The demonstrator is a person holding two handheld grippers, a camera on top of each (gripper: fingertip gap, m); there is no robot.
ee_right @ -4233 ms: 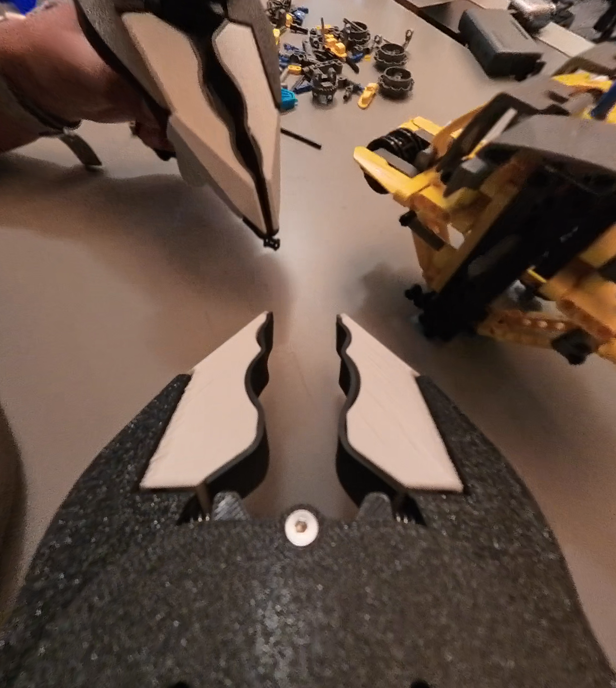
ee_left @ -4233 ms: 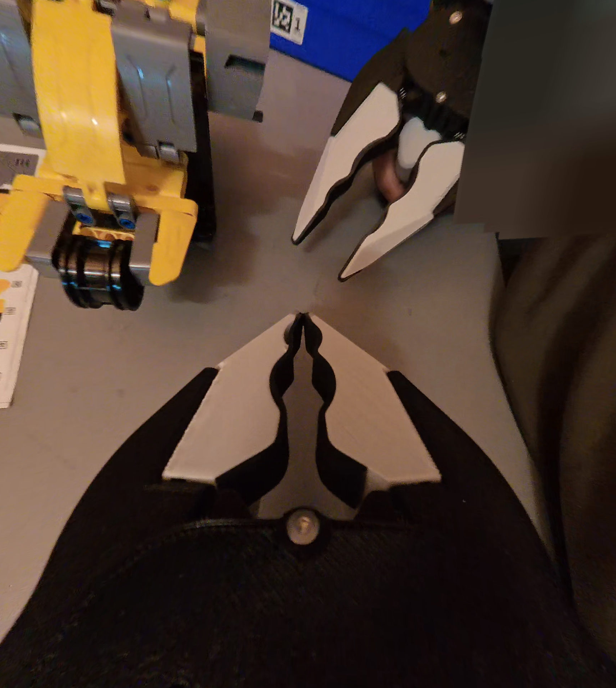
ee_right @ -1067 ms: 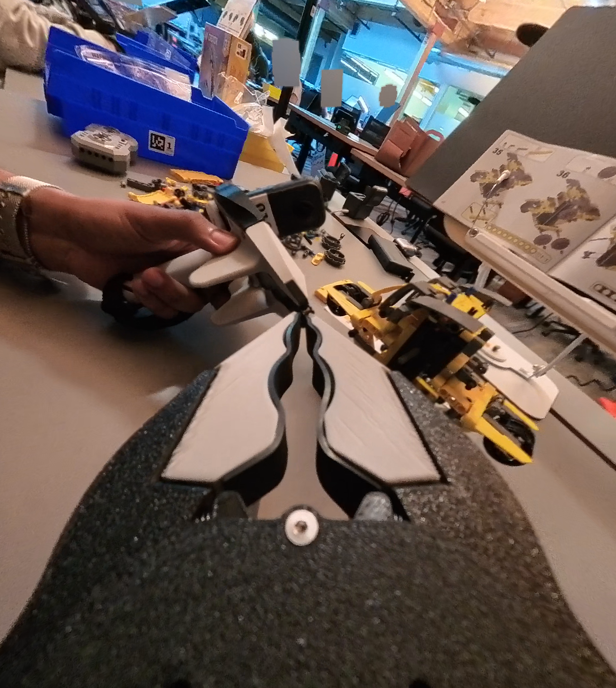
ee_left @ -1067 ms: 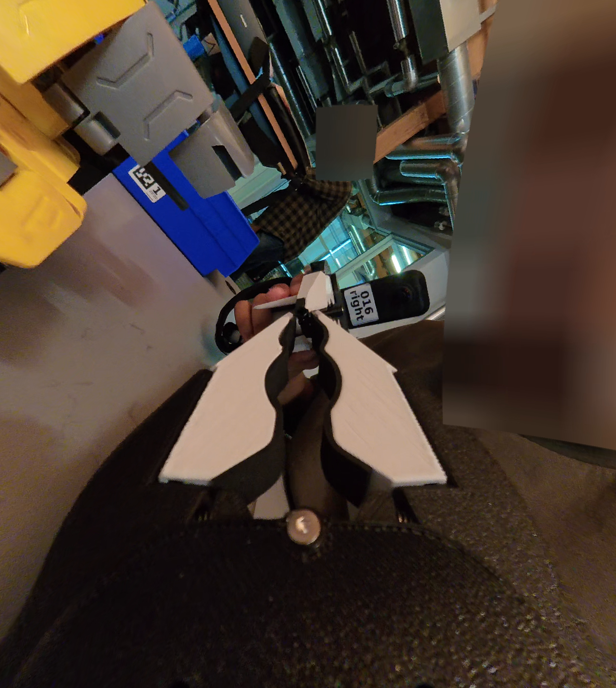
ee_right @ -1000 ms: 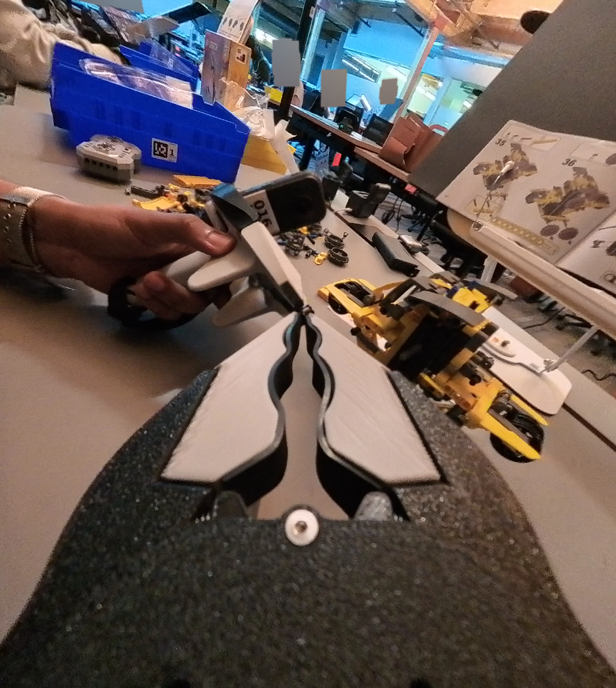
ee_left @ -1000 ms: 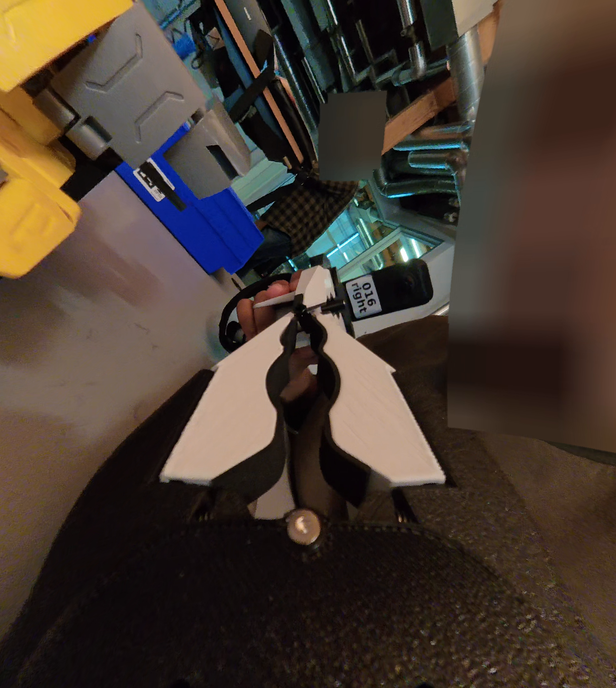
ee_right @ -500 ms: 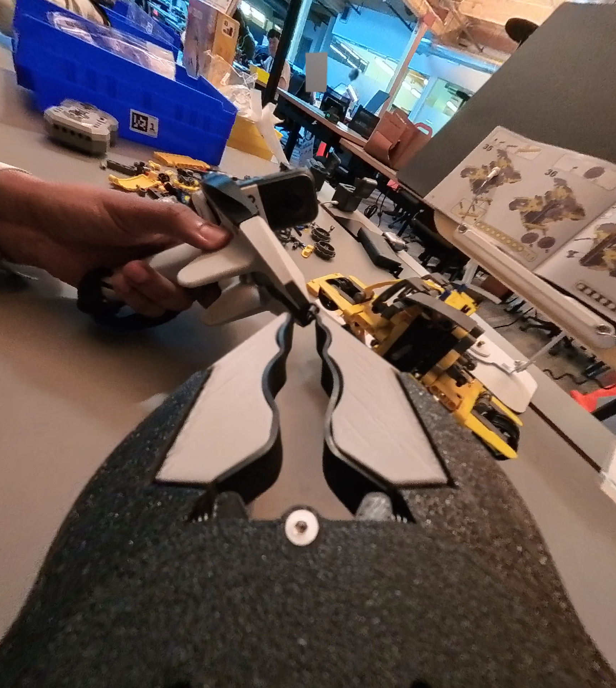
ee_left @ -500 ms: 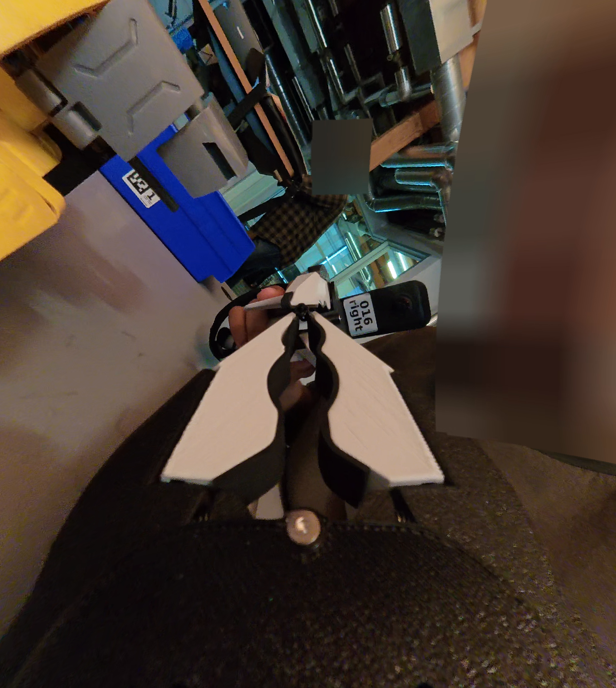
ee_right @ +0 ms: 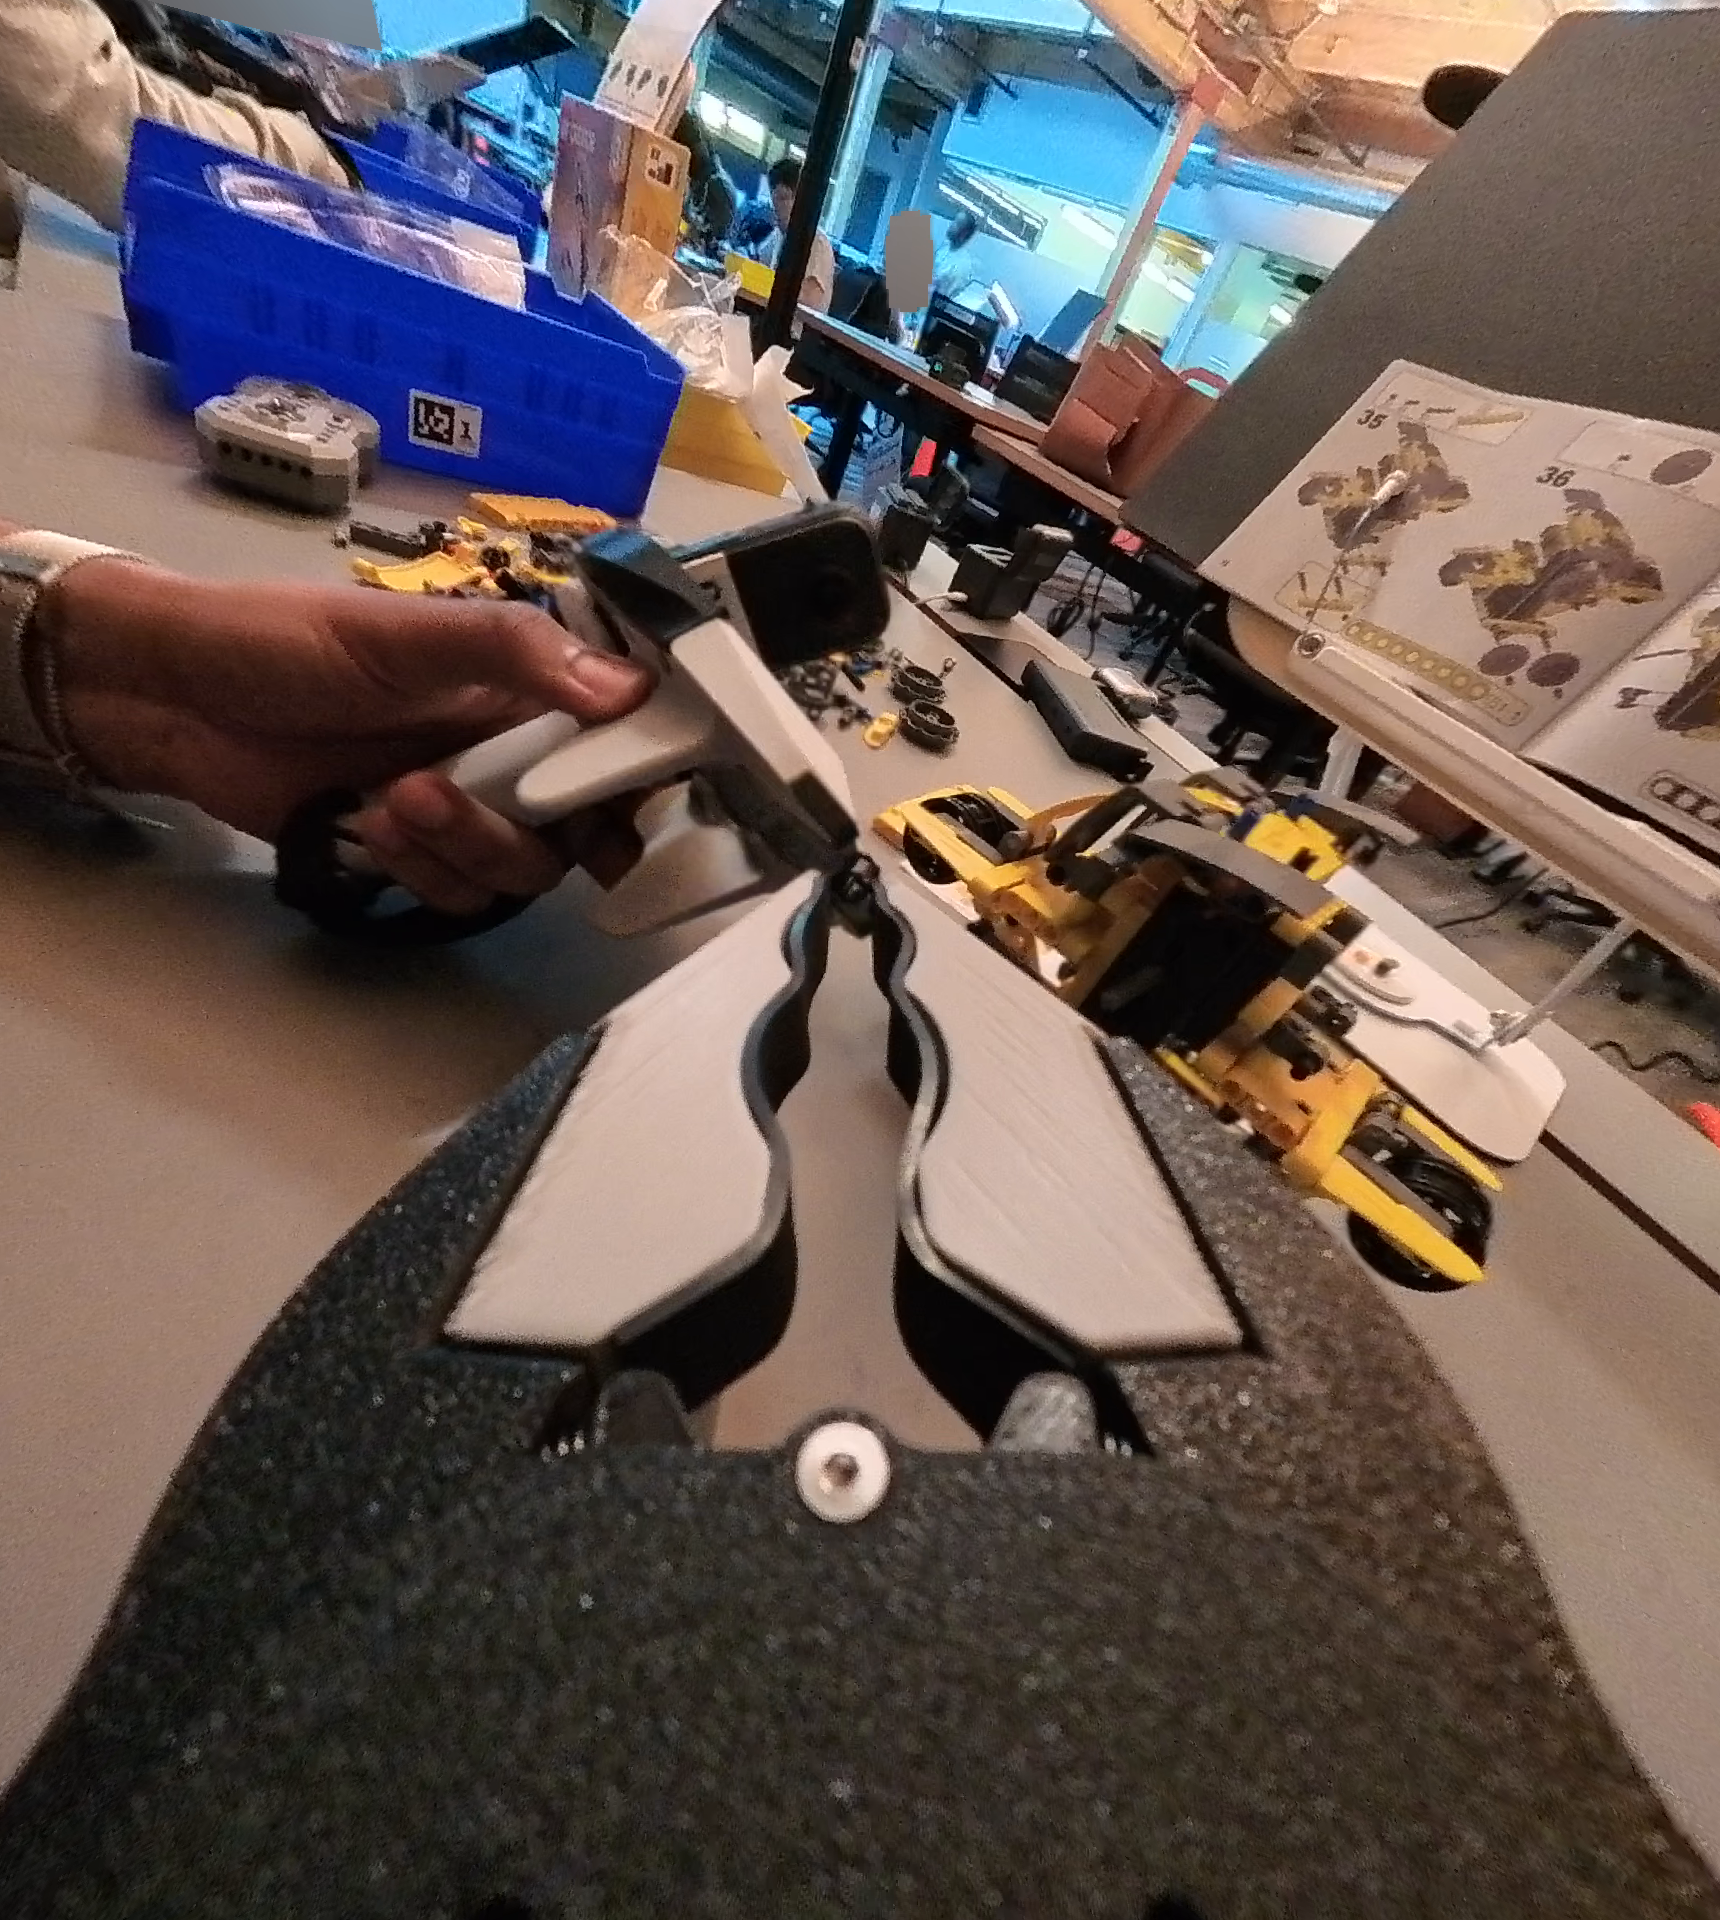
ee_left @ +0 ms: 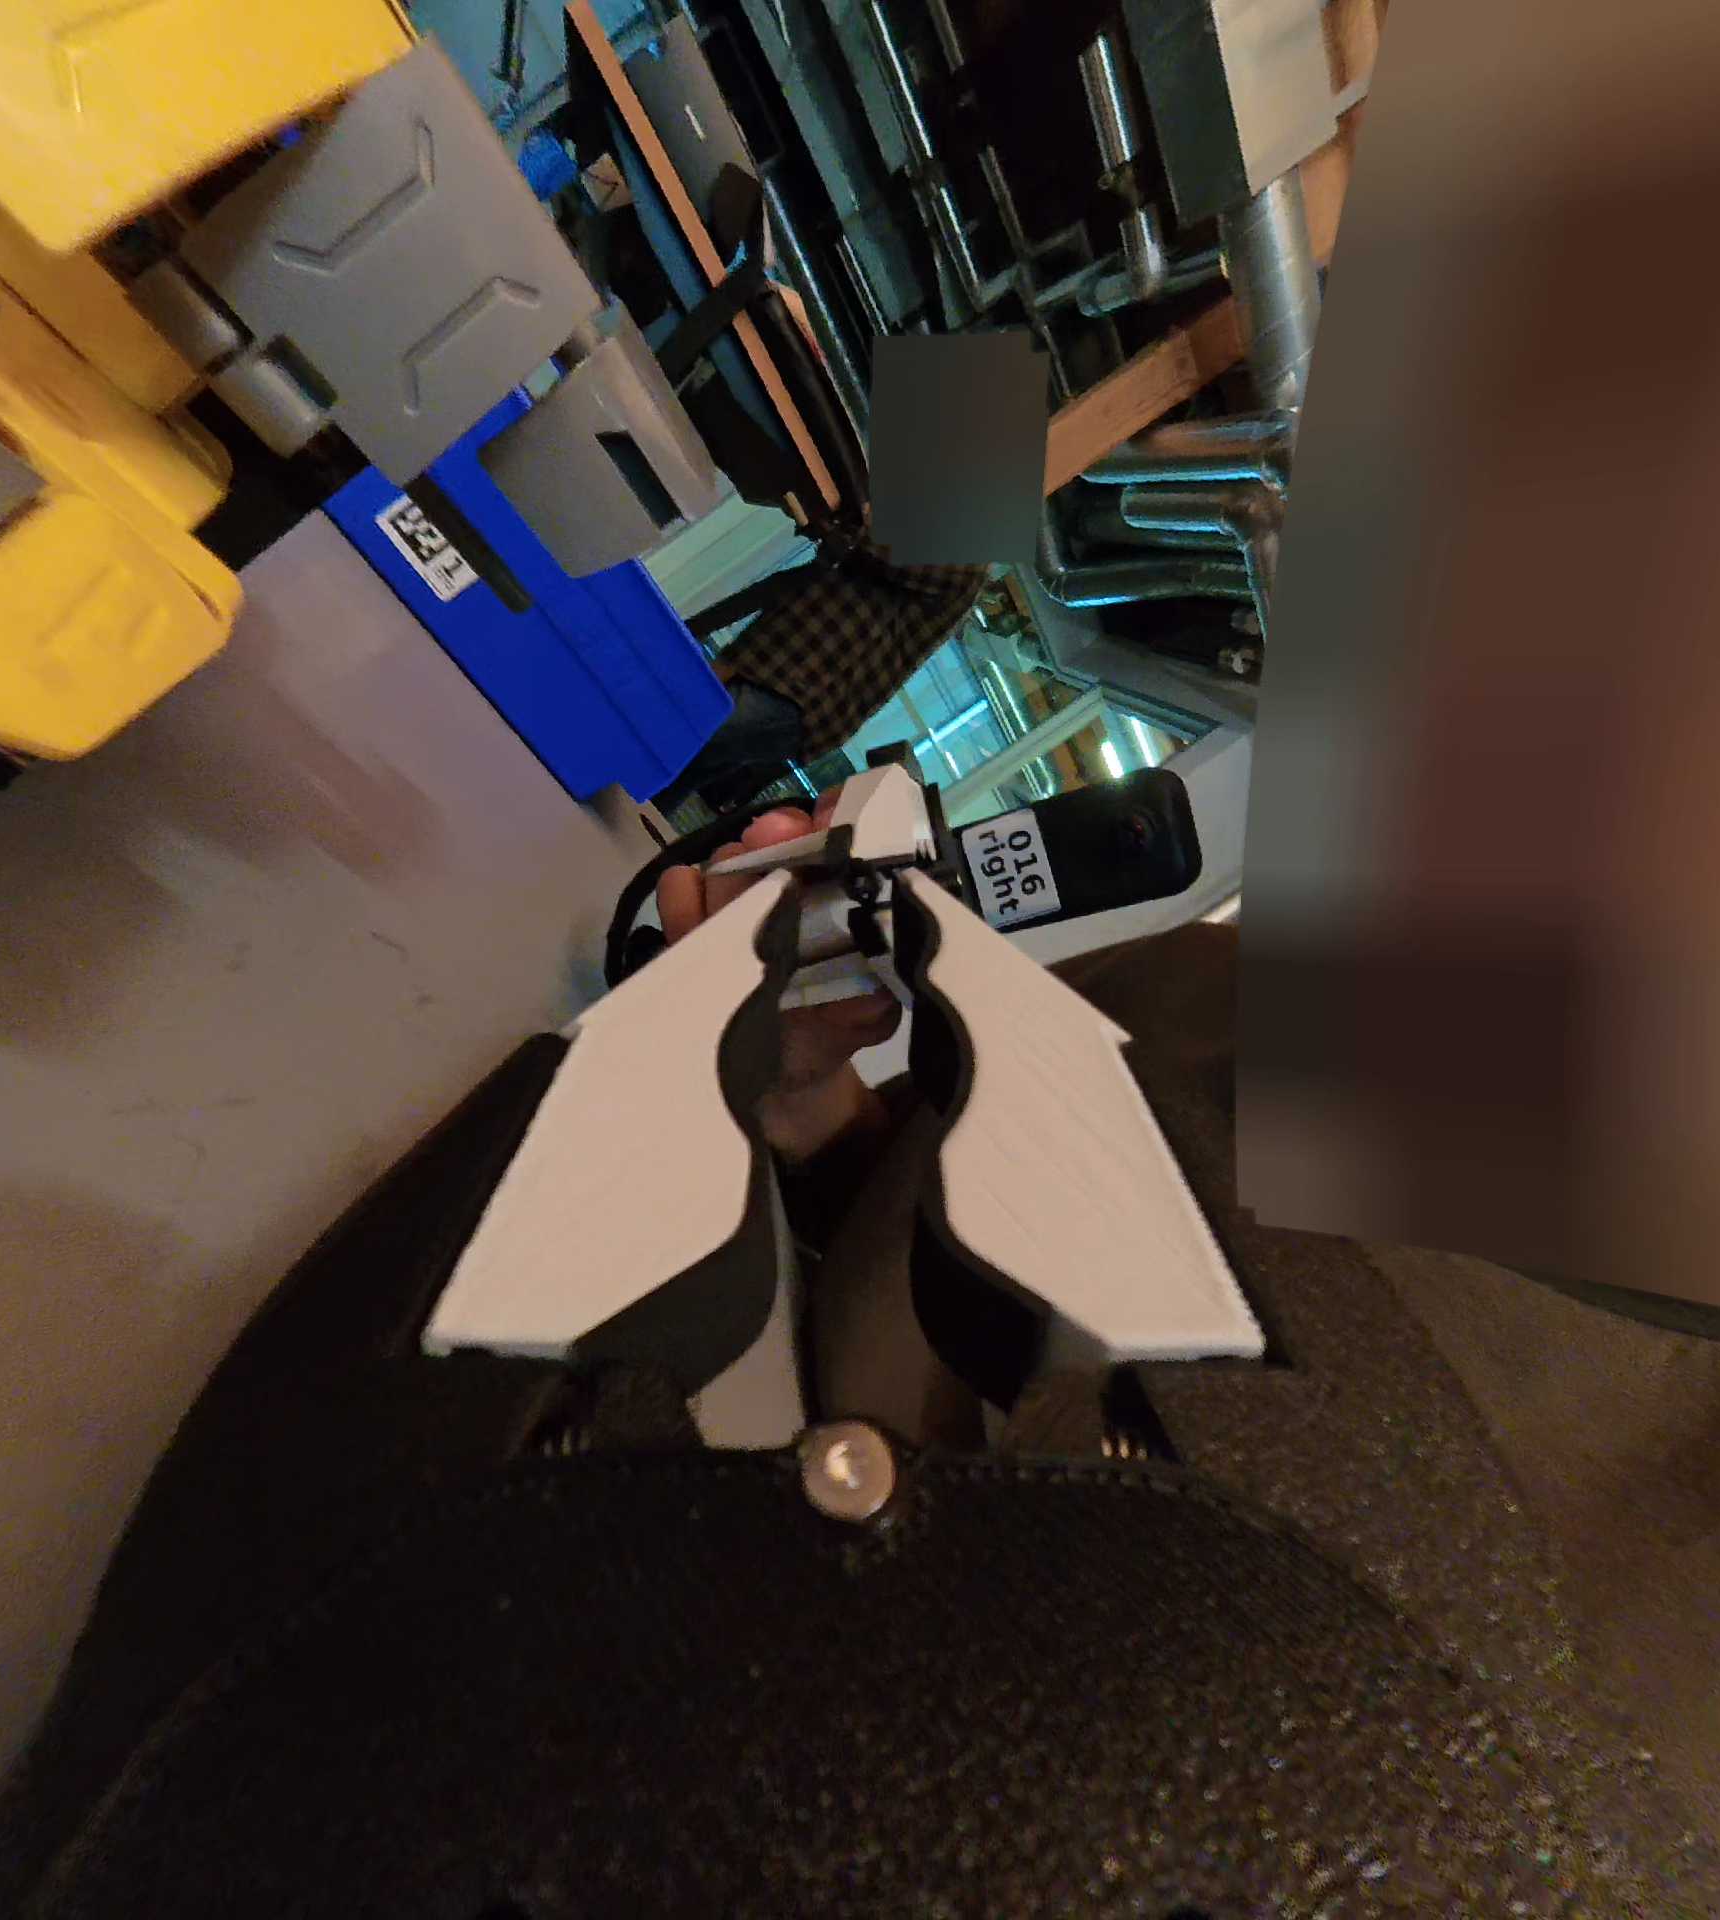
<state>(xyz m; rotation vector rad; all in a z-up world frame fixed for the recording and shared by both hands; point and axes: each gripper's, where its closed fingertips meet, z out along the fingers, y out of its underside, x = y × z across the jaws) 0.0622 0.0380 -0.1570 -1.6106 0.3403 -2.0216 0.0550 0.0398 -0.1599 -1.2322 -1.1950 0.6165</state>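
Observation:
My right gripper is shut on a small black toy-brick pin at its fingertips, just above the grey table. My left gripper faces it tip to tip. Its jaws stand a little apart around the same pin, with no grip on it. In the right wrist view a hand holds the left gripper's body. A yellow and black toy-brick vehicle stands just right of the tips, and it also shows at the upper left of the left wrist view.
A blue bin stands at the back left, with a grey brick block and loose yellow and black parts in front of it. An open instruction booklet rests on a stand at the right. Black wheels lie farther back. Left and right tips are no more than a few centimetres apart.
My left gripper's jaws have parted from shut to slightly open. My right gripper has closed on the pin that the left one held. Both grippers have stayed tip to tip.

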